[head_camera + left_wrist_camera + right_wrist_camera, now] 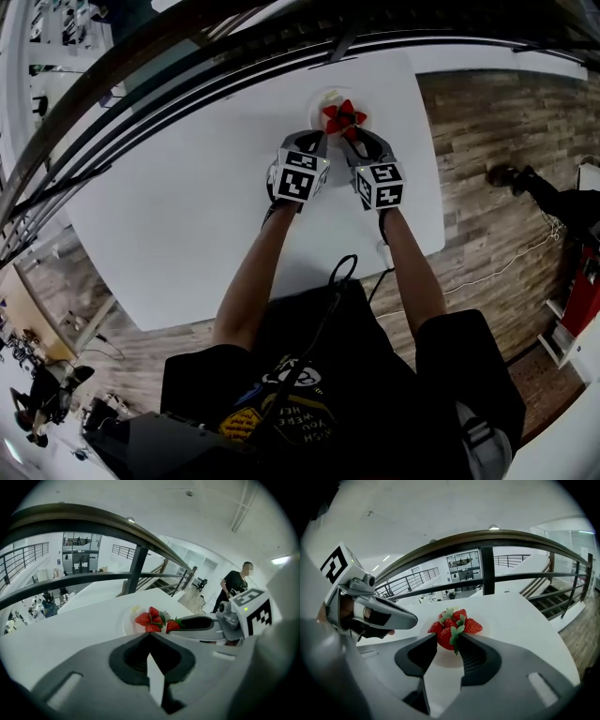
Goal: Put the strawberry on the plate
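**Right gripper (pixel 447 637) clamped on strawberry (pixel 444 639) at plate (pixel 487 626): release outstanding**

Found at lower centre of the right gripper view: both jaws pressed against one strawberry, leaves toward the right-hand pad. Located directly in front of a heap of strawberries (pixel 457 619) already lying on the small white plate. Placed, in the head view, at upper centre of the white table (pixel 187 206). Found left gripper (pixel 149 635) with jaws closed tip to tip and nothing between them, just left of the plate and close to the right gripper.

Judged as the placing step, near its end, with the fruit at the plate and not yet let go. Calls next for settling the held strawberry onto a bare part of the plate or against the heap. Calls then for parting the jaws and drawing back without nudging the pile. Requires nothing of the left gripper.

Limits of view:
- Cannot tell whether the held strawberry touches the plate or hangs just above it. Screened by the jaws: its underside.
- Cannot count the heap with confidence. Showing: four or so overlapping fruits.
- Covered in the head view by the two grippers: near rim of the plate.
- Too small to assess: bystander (pixel 233 590) at right of the left gripper view.
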`<state>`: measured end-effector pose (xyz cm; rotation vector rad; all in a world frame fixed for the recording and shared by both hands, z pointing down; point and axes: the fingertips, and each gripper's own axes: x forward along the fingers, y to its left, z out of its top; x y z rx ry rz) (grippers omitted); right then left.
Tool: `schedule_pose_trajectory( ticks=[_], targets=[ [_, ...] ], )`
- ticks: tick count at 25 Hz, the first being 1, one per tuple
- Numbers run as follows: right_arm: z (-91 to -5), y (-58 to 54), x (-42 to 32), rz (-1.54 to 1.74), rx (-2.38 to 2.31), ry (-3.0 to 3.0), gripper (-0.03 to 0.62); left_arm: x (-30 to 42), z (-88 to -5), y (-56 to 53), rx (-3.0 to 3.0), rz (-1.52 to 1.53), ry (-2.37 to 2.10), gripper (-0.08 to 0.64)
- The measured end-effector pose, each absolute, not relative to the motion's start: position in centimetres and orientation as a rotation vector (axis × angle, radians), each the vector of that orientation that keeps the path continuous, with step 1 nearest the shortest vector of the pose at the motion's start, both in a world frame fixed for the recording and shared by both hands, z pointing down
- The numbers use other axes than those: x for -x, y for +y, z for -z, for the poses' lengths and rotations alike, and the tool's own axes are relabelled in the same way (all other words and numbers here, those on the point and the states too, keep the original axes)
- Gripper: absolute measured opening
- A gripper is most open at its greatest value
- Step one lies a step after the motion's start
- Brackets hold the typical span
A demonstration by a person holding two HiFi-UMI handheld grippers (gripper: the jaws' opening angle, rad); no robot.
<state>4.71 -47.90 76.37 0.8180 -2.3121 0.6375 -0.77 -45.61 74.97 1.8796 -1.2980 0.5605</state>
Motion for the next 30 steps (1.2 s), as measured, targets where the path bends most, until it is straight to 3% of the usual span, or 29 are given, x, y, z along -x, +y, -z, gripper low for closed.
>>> schedule_pose_trajectory(
  ticks=[11, 14, 19, 30],
  targets=[
    [-78.1, -48.3, -4.3, -0.534, -0.802, -2.269, 0.158, 0.9, -75.0, -45.0, -1.863, -0.578, -1.295, 0.005],
    [-77.9, -48.3, -4.5, -0.544, -0.798, -2.281, 0.202, 0.8, -74.4, -44.8, -1.86, -0.574, -1.304, 0.005],
    [-75.7, -48.2, -5.5, -0.518, -0.828, -2.314, 0.202, 1.2, -72.9, -44.0, -1.861, -0.561, -1.33, 0.005],
    [-62.9, -44.4, -10.8, -0.448, -1.107, -2.463, 0.026, -1.0, -65.7, -40.9, -2.006, -0.509, -1.365, 0.005]
  ],
)
